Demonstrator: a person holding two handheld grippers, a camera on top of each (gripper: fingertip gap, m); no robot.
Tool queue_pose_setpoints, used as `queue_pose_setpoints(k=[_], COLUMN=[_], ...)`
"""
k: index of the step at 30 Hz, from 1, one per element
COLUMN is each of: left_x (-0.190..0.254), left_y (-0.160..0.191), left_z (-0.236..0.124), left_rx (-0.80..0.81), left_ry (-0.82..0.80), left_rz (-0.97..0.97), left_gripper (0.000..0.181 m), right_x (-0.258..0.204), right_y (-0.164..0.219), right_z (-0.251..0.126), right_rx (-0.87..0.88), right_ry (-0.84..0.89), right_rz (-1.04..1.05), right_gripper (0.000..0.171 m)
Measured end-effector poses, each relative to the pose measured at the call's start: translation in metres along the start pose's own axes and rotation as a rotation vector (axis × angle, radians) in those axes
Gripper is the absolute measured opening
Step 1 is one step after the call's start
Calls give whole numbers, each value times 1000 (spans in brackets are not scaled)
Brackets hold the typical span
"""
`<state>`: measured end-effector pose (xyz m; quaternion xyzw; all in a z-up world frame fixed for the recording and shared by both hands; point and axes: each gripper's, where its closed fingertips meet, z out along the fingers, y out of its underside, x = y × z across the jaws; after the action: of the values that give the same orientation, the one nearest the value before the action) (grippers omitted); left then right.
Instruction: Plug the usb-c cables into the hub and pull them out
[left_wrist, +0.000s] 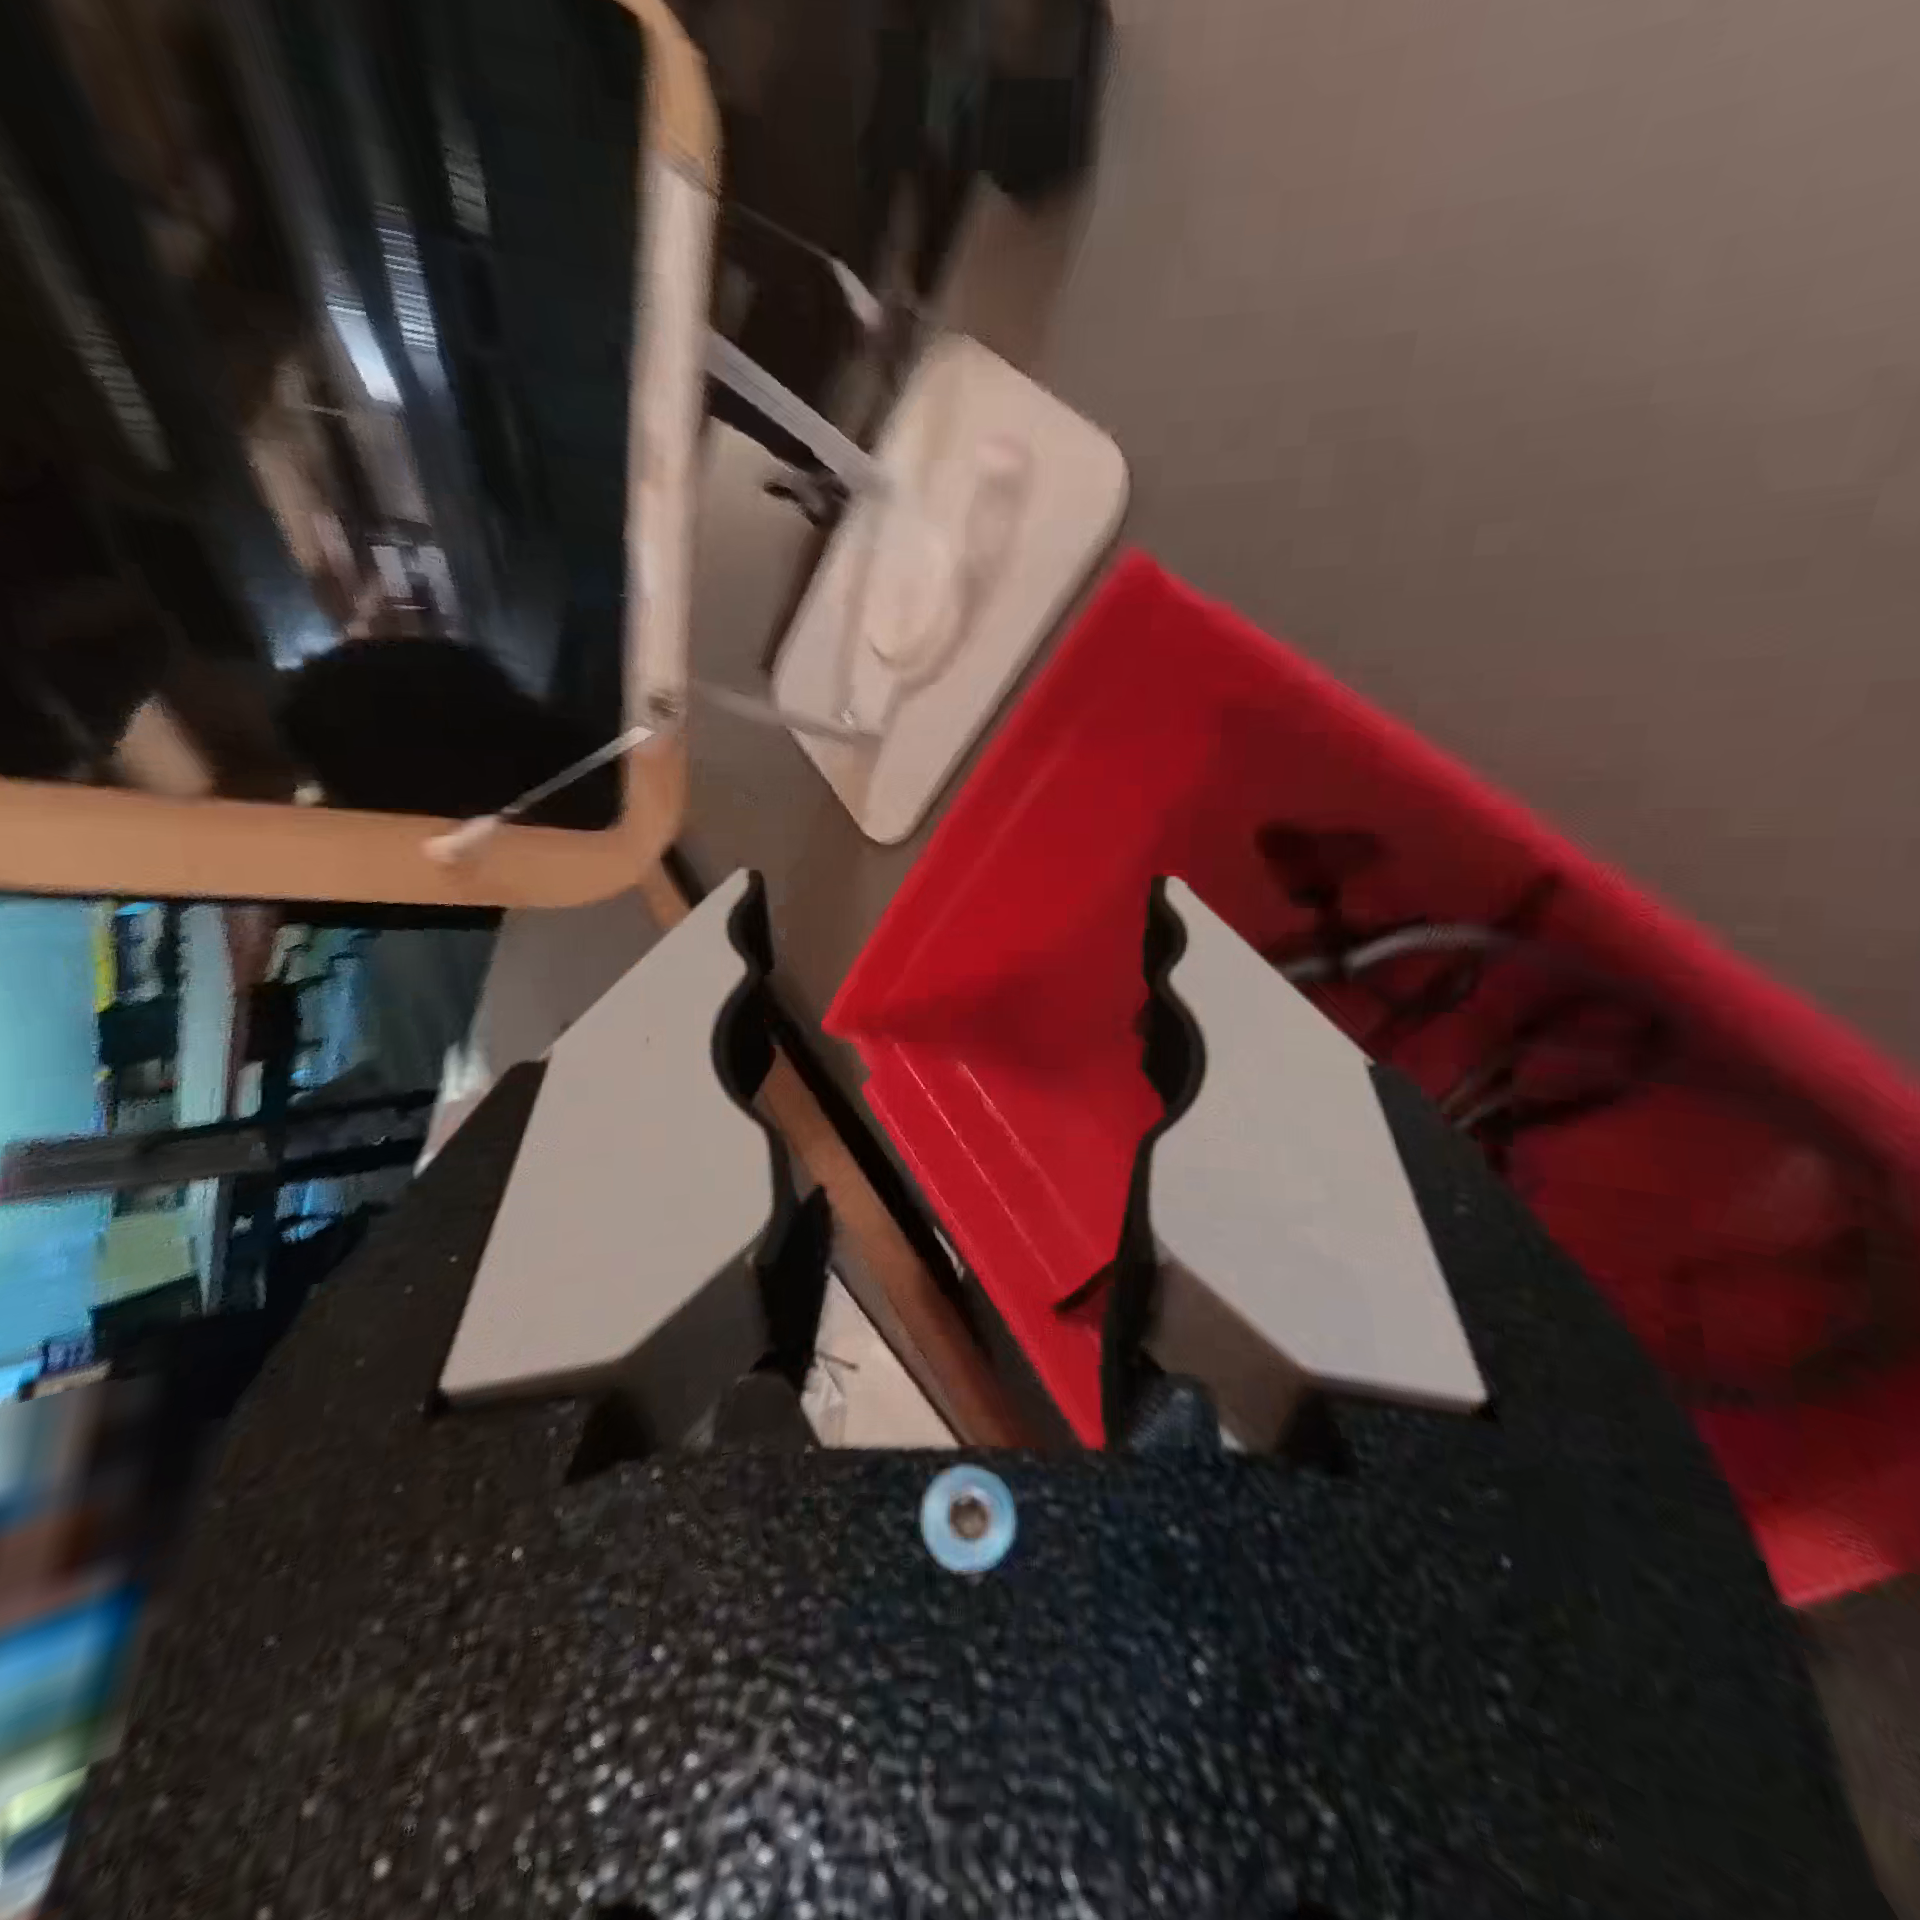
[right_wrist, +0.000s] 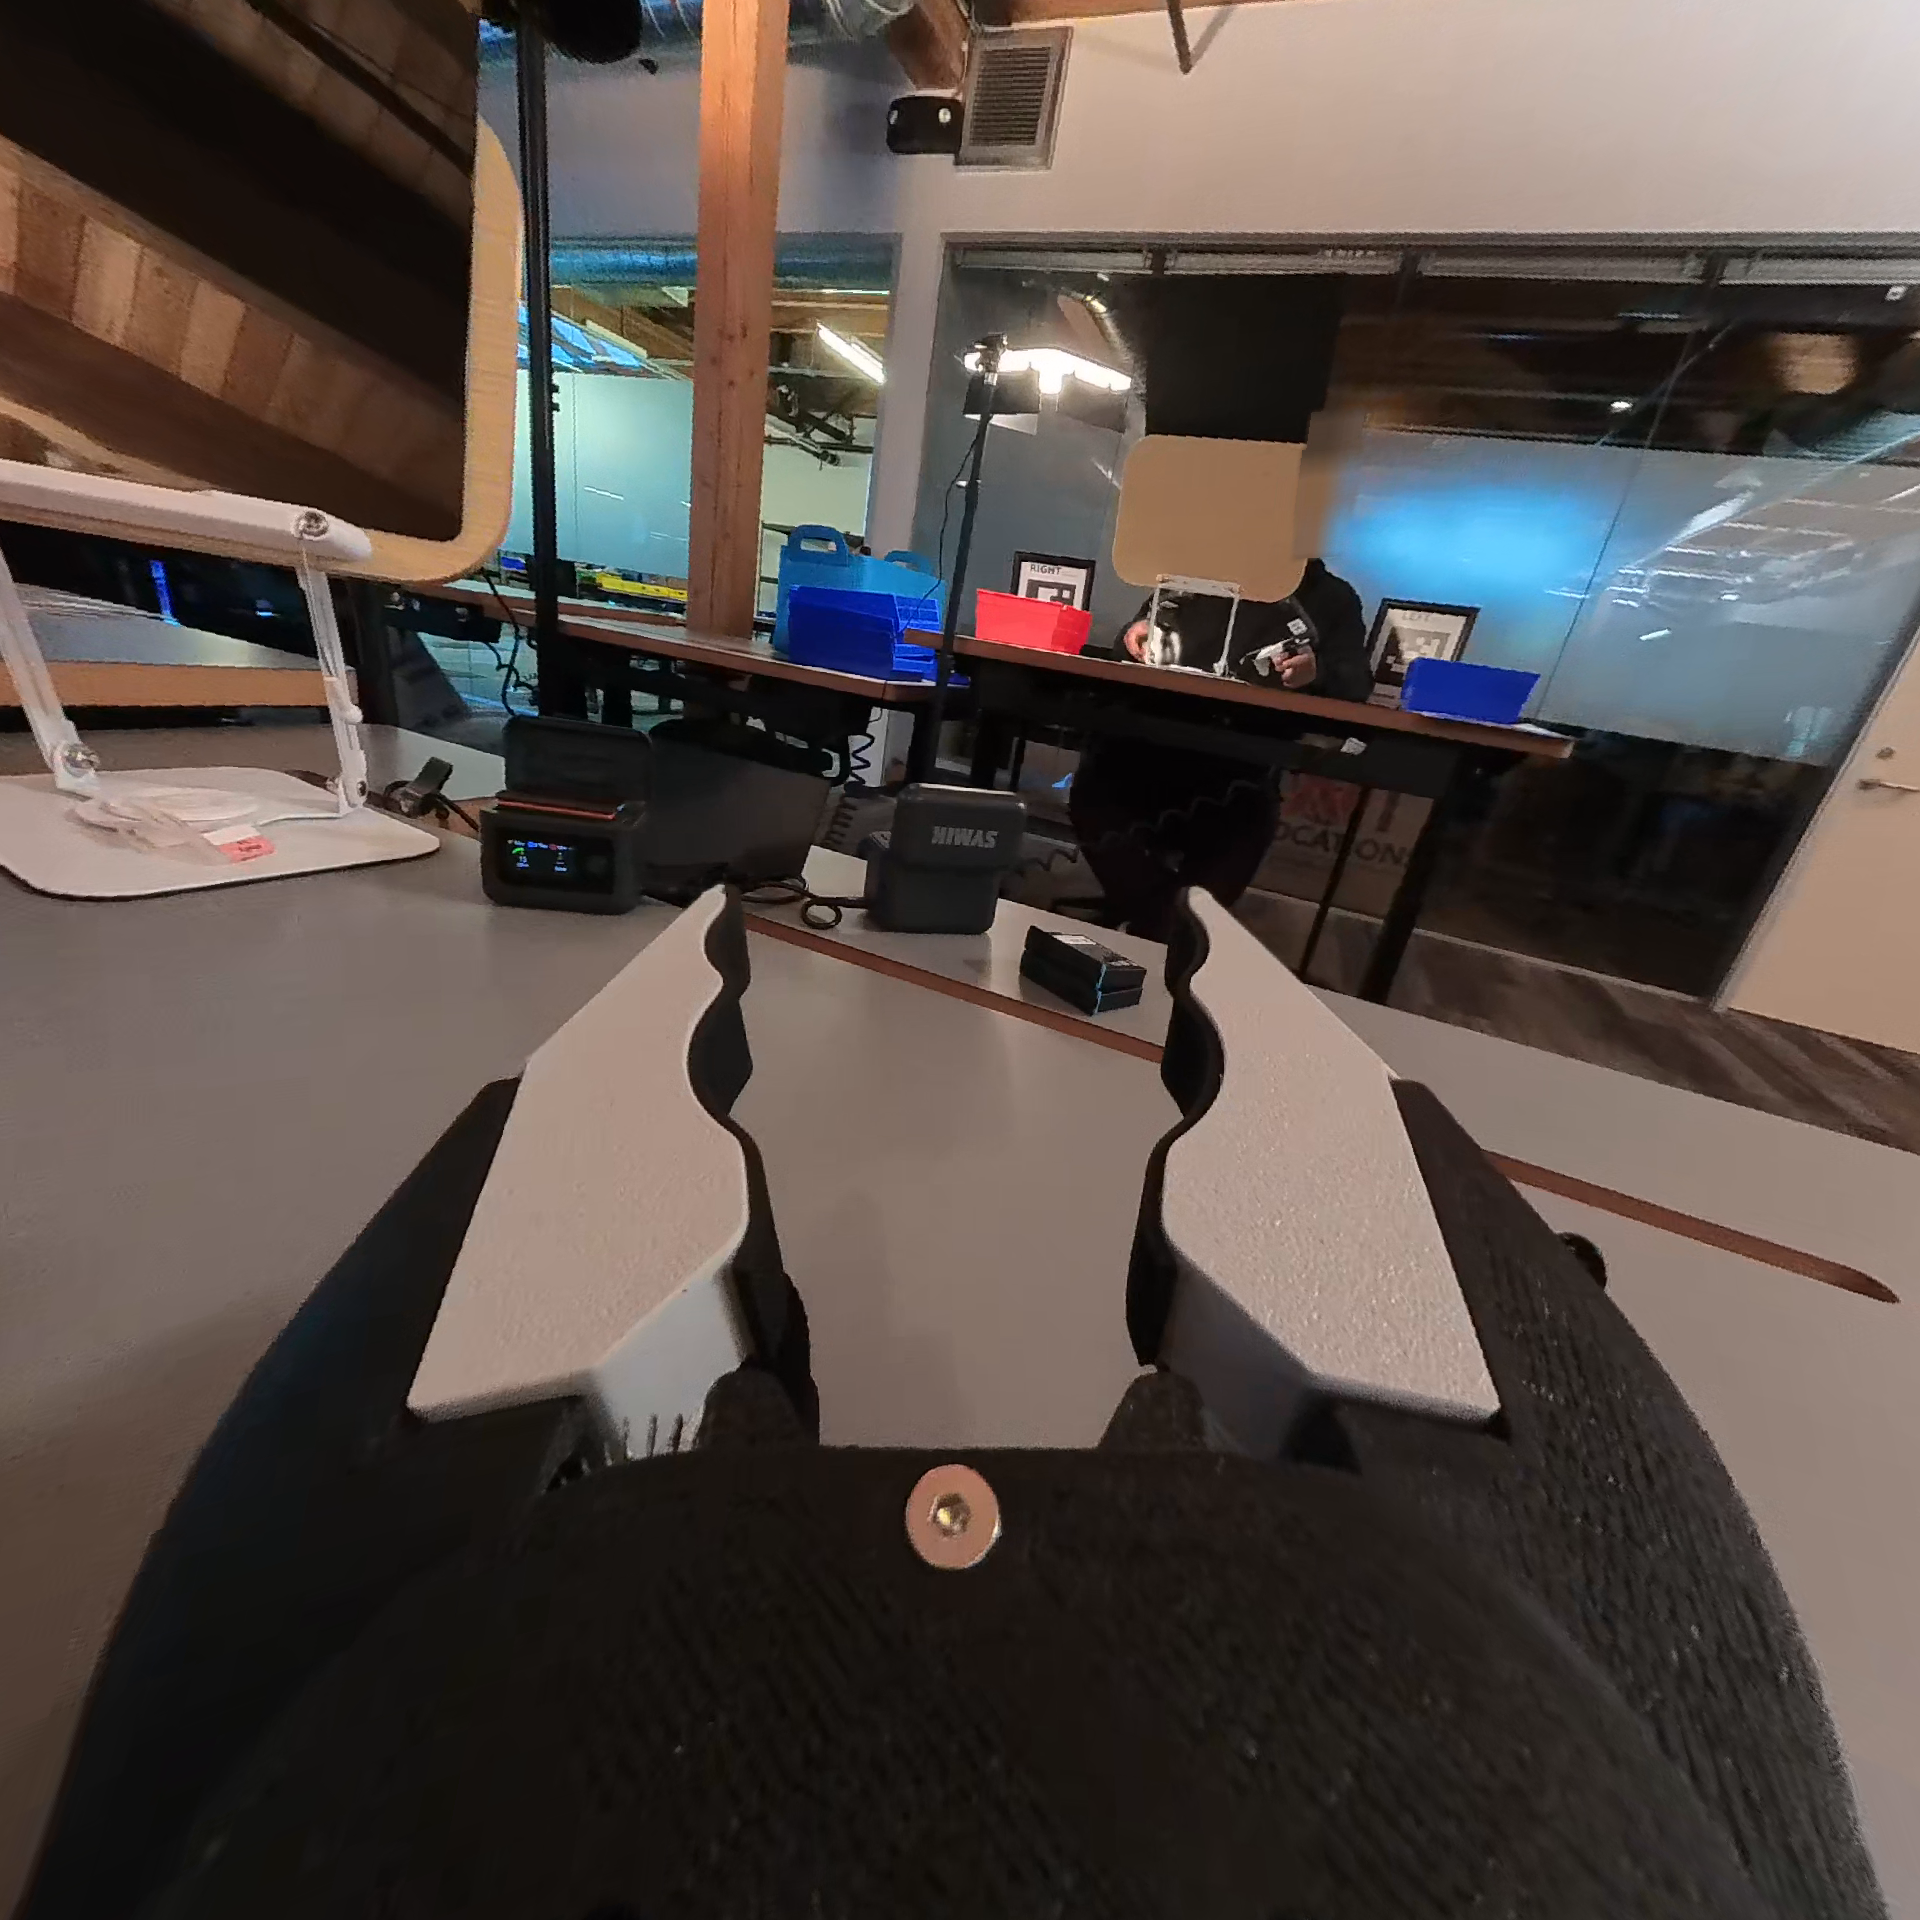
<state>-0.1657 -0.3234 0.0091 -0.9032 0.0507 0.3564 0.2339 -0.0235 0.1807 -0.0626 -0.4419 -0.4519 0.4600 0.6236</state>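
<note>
My left gripper (left_wrist: 956, 894) is open and empty. It is tilted and hangs over the near corner of a red bin (left_wrist: 1091, 748). Dark and grey cables (left_wrist: 1382, 956) lie in a blurred tangle inside the bin. My right gripper (right_wrist: 956, 904) is open and empty, low over the grey table (right_wrist: 260, 1091). A dark box with a small lit screen (right_wrist: 561, 857), perhaps the hub, stands at the table's far edge, ahead and left of the right gripper. I cannot make out any plugs.
A white stand (right_wrist: 208, 821) (left_wrist: 935, 613) with thin arms stands at the left. A wood-framed mirror (left_wrist: 665, 416) rises behind it. A grey case (right_wrist: 945, 857) and small black boxes (right_wrist: 1081, 966) lie near the far edge. A person sits at a desk (right_wrist: 1247, 696) beyond. Left tips to right tips: about 55 centimeters.
</note>
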Motion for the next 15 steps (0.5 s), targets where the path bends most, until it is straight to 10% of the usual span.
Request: queue_pose_setpoints(k=[11, 15], left_x=[53, 85], left_y=[134, 128], left_z=[112, 124], left_rx=[-444, -381], left_ry=[472, 588], left_rz=[419, 412], left_gripper=[73, 76], right_x=[-2, -5], right_y=[4, 6], right_z=[3, 4], right_rx=[-19, -26], right_ry=[-17, -23], right_rz=[0, -11], right_gripper=[81, 80])
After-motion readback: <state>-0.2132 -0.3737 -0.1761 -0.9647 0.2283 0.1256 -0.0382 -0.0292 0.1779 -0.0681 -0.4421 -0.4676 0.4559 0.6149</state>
